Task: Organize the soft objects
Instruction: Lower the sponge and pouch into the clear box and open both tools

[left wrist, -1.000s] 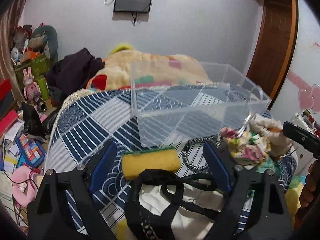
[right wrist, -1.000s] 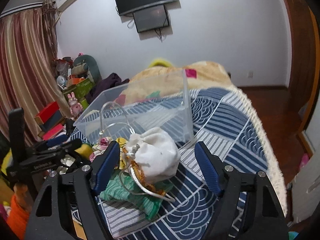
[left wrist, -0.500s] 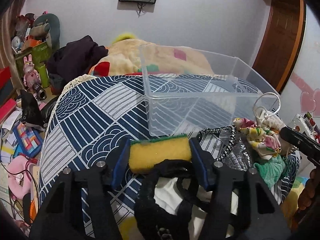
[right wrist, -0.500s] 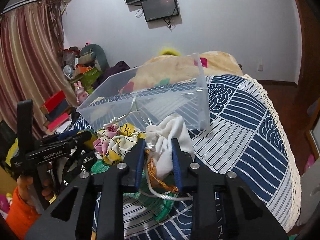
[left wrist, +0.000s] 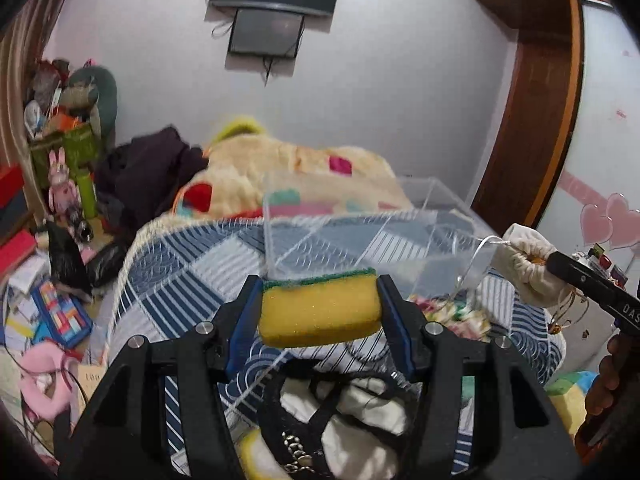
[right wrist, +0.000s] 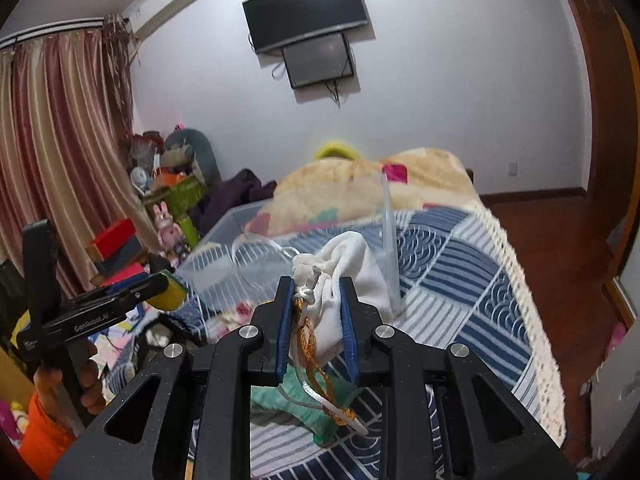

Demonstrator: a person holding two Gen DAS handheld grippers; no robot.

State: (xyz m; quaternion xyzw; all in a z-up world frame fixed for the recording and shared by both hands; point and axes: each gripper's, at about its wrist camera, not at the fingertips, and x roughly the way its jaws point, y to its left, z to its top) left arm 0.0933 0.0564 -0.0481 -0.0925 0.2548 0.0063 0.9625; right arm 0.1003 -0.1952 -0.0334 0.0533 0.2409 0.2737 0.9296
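Observation:
My left gripper [left wrist: 318,308] is shut on a yellow sponge [left wrist: 320,310] with a green top and holds it above the bed, in front of the clear plastic bin [left wrist: 372,236]. My right gripper [right wrist: 316,304] is shut on a white drawstring pouch [right wrist: 348,276] with a gold cord, lifted near the bin's corner [right wrist: 386,240]. The pouch [left wrist: 528,268] also shows at the right of the left wrist view. The sponge [right wrist: 170,290] shows at the left of the right wrist view. A white and black bag [left wrist: 352,412] lies below the left gripper.
The bed has a blue patterned cover [right wrist: 460,280] and a cream blanket [left wrist: 288,176] behind the bin. A green cloth [right wrist: 304,404] and a floral cloth [left wrist: 452,312] lie near the bin. Boxes and toys [left wrist: 60,184] crowd the floor on the left.
Both grippers closed on their objects, the left on the sponge and the right on the pouch, and both have lifted them off the bed towards the bin.

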